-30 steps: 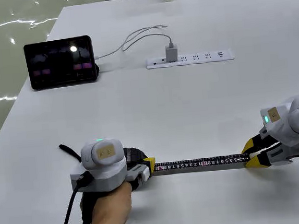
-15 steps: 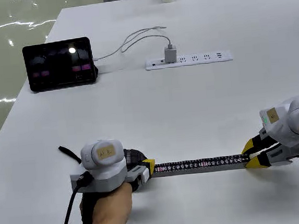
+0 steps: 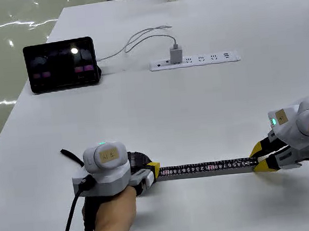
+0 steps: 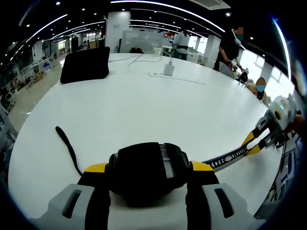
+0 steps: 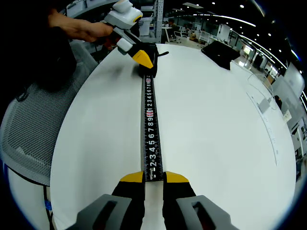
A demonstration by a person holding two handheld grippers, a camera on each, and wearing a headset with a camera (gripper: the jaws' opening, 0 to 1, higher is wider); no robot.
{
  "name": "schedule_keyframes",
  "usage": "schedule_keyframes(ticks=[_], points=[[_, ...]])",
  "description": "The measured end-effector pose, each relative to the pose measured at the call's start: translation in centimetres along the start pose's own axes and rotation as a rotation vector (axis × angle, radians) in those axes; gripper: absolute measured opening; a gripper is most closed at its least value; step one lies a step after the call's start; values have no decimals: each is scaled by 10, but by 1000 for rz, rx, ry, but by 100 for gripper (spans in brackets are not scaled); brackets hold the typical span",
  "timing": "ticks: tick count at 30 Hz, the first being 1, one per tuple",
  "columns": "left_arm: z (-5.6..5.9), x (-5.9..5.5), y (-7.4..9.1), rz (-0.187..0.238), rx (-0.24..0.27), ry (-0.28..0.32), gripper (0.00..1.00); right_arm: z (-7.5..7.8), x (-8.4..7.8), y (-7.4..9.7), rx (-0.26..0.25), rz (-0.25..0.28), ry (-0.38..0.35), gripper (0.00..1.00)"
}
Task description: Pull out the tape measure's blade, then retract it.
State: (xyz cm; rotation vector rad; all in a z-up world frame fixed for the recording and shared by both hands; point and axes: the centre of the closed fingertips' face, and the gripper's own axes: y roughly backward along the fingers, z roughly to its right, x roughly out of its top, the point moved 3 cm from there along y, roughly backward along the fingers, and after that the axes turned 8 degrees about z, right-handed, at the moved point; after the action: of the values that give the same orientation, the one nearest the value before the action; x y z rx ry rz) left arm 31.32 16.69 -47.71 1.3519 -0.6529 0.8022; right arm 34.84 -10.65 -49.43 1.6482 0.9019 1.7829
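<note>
A: Why was the left gripper (image 4: 148, 168) clamped round the tape measure case (image 3: 141, 163)?
B: To pin it to the table (image 3: 197, 106). The right gripper (image 5: 153, 178) had its jaws pinched on the blade (image 5: 151, 120) by its tip, holding it stretched flat between them, likely ready for retracting
</note>
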Motion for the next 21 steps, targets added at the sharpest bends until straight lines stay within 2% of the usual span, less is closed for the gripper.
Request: schedule_keyframes(ticks=[21], points=[[-1,0,1,5,-9,14,58,0,0,1,0,1,-7,9]])
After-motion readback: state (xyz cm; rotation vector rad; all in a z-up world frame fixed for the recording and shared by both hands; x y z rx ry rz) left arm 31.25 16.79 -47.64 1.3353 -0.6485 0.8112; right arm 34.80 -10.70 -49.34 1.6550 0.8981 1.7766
